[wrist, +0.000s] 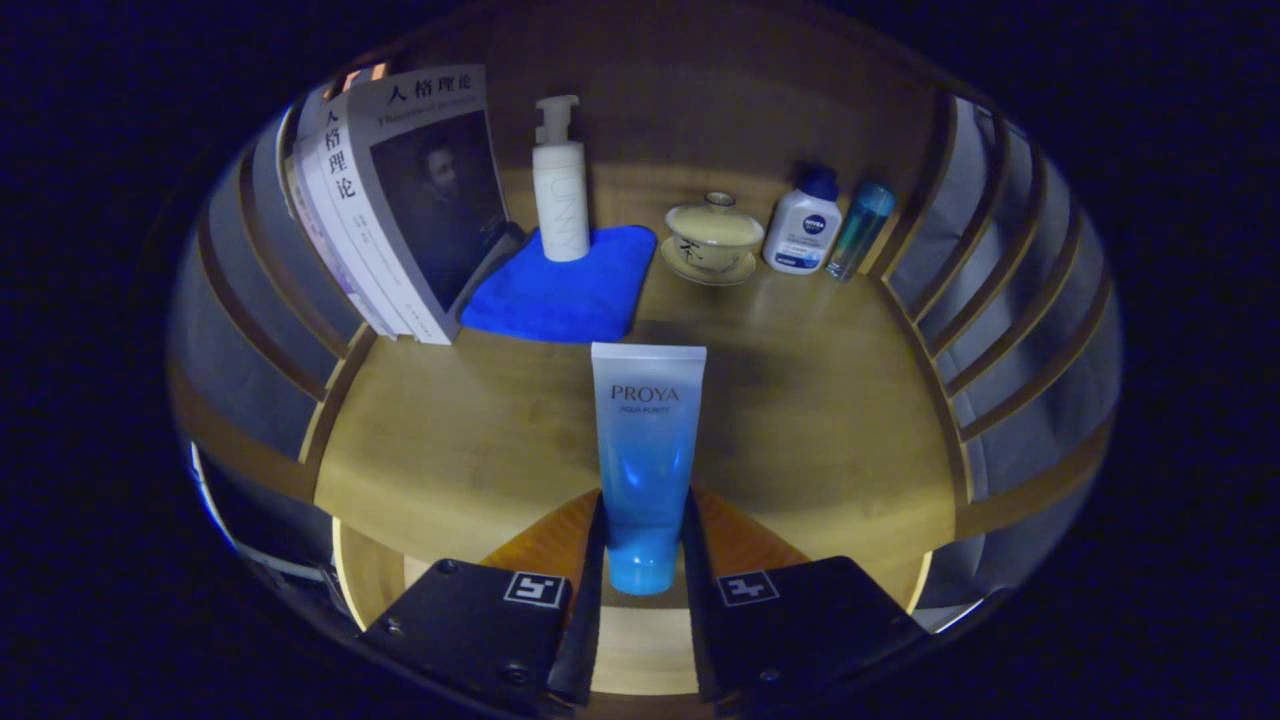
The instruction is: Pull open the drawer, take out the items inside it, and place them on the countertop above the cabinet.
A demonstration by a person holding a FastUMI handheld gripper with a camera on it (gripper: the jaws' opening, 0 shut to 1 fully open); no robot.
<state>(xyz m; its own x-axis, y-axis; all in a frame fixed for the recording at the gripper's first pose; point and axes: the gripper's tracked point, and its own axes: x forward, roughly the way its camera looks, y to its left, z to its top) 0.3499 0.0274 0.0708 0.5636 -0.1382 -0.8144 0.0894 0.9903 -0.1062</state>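
— Between the fingers of the gripper (pixel 643 585), what is that?

— A squeeze tube (pixel 645 455), held cap-down. Both fingers press on its lower end near the cap, so the gripper is clamped on the tube. The body stands up ahead of the fingers, over the wooden surface (pixel 820 440).

— So how far along would you say the task is?

— My guess is the middle of it. One item is in the grip and raised over the surface, not yet set down. Whether the drawer holds more, I cannot tell; no drawer interior can be made out.

— And the things at the back?

— Could be earlier items or just furnishing; I cannot say. Beyond the tube lies a folded blue cloth (pixel 565 290), soft and napped, with a tall white pump bottle (pixel 560 195) standing on it. Leaning beside the cloth is a row of books (pixel 395 200), with matte paper covers. Further along sits a lidded teacup (pixel 713 238) on its saucer, glazed and rounded, then a squat white bottle (pixel 803 225) with a dark cap, and just beside it a slim teal bottle (pixel 860 228), translucent.

— The tube's feel?

— Smooth, glossy plastic, flat at the crimped top, rounder toward the cap; likely yielding under pressure. The surface is satin-finished wood with slatted rails at both sides.
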